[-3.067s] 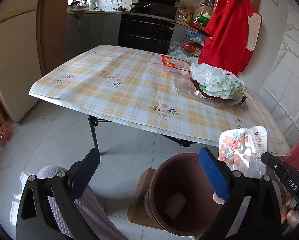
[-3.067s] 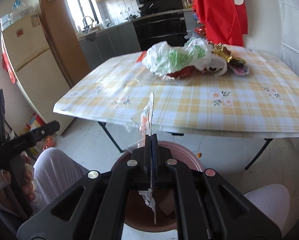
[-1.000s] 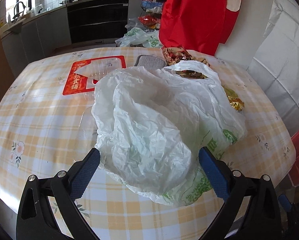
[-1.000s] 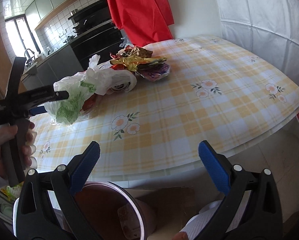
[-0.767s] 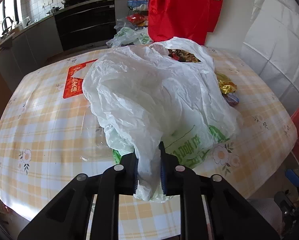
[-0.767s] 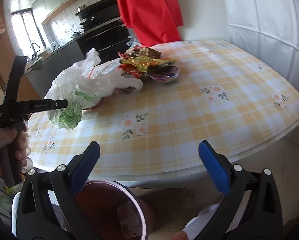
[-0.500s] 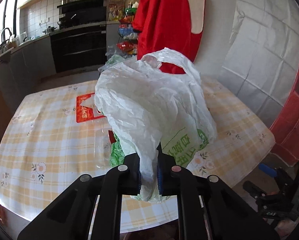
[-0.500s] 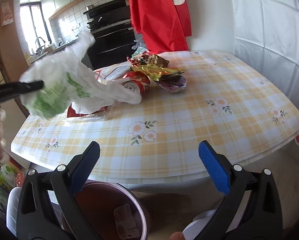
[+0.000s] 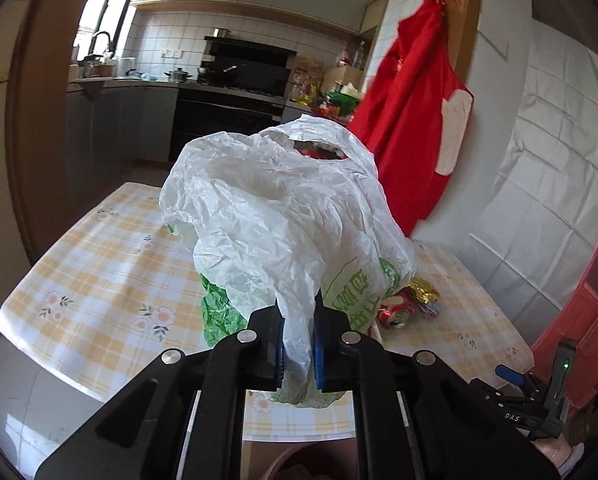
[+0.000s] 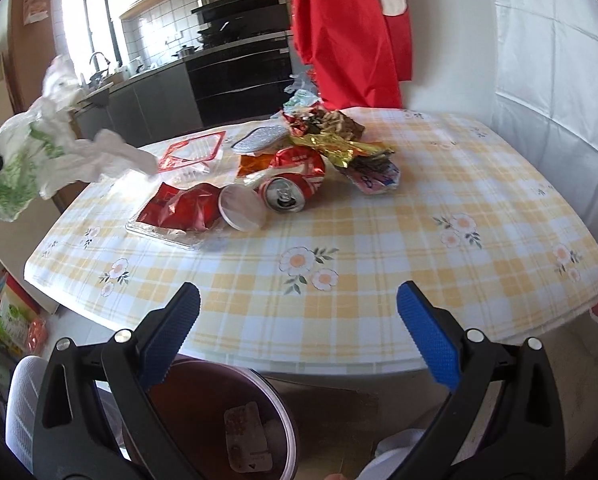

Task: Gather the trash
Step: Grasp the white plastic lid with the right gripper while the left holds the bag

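Note:
My left gripper (image 9: 298, 350) is shut on a crumpled white plastic bag with green print (image 9: 283, 220), held up in the air over the table's near edge. The right wrist view shows the same plastic bag (image 10: 43, 152) hanging at far left, clear of the tabletop. My right gripper (image 10: 297, 336) stands open and empty above the brown trash bin (image 10: 259, 432), in front of the table. On the checked tablecloth (image 10: 379, 240) lie a crushed red can (image 10: 287, 196), a white lid (image 10: 241, 208), a red wrapper on a clear tray (image 10: 179, 208) and gold foil wrappers (image 10: 335, 140).
A red garment (image 10: 347, 28) hangs on the wall behind the table. Kitchen counters and a black oven (image 10: 239, 72) fill the back. A red crate (image 9: 579, 312) stands at right. A person's knee in light trousers (image 10: 21, 400) is beside the bin.
My left gripper closed on the plastic bag and lifted it off the pile, pulling back toward the table's edge. The can, lid and wrappers beneath became uncovered. The right gripper stayed open, barely shifting.

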`<action>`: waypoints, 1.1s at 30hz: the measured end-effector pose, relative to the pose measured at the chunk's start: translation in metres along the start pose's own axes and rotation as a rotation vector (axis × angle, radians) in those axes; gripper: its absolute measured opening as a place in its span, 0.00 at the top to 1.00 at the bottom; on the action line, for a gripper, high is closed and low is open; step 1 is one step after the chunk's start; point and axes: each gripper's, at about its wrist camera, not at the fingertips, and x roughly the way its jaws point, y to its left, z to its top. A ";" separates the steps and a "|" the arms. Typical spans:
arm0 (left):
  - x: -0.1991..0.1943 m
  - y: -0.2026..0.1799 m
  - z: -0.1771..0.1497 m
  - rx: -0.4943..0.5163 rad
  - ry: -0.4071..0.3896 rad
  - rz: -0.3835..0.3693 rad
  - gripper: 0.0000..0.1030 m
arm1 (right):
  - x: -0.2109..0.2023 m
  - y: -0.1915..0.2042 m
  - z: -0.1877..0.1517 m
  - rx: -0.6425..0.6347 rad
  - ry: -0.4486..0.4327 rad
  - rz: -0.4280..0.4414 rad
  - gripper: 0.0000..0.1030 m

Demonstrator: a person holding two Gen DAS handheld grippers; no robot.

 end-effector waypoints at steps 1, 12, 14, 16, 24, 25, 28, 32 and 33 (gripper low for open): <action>-0.006 0.009 -0.004 -0.015 -0.015 0.028 0.90 | 0.003 0.002 0.003 -0.013 0.000 0.010 0.06; 0.001 0.059 -0.056 -0.089 0.066 0.136 0.90 | 0.100 0.070 0.036 -0.428 0.099 -0.058 0.34; 0.003 0.064 -0.063 -0.107 0.078 0.128 0.90 | 0.119 0.078 0.036 -0.474 0.135 -0.069 0.39; 0.007 0.065 -0.069 -0.118 0.089 0.120 0.90 | 0.139 0.087 0.036 -0.524 0.164 -0.095 0.41; 0.017 0.067 -0.085 -0.136 0.128 0.087 0.90 | 0.178 0.107 0.042 -0.555 0.196 -0.150 0.63; 0.017 0.067 -0.085 -0.135 0.129 0.084 0.90 | 0.179 0.106 0.044 -0.540 0.200 -0.138 0.69; 0.013 0.065 -0.087 -0.129 0.122 0.078 0.90 | 0.172 0.102 0.050 -0.476 0.183 -0.110 0.89; 0.009 0.059 -0.083 -0.116 0.110 0.067 0.90 | 0.150 0.087 0.056 -0.340 0.143 -0.052 0.90; 0.007 0.058 -0.082 -0.111 0.106 0.064 0.90 | 0.142 0.083 0.058 -0.307 0.129 -0.039 0.90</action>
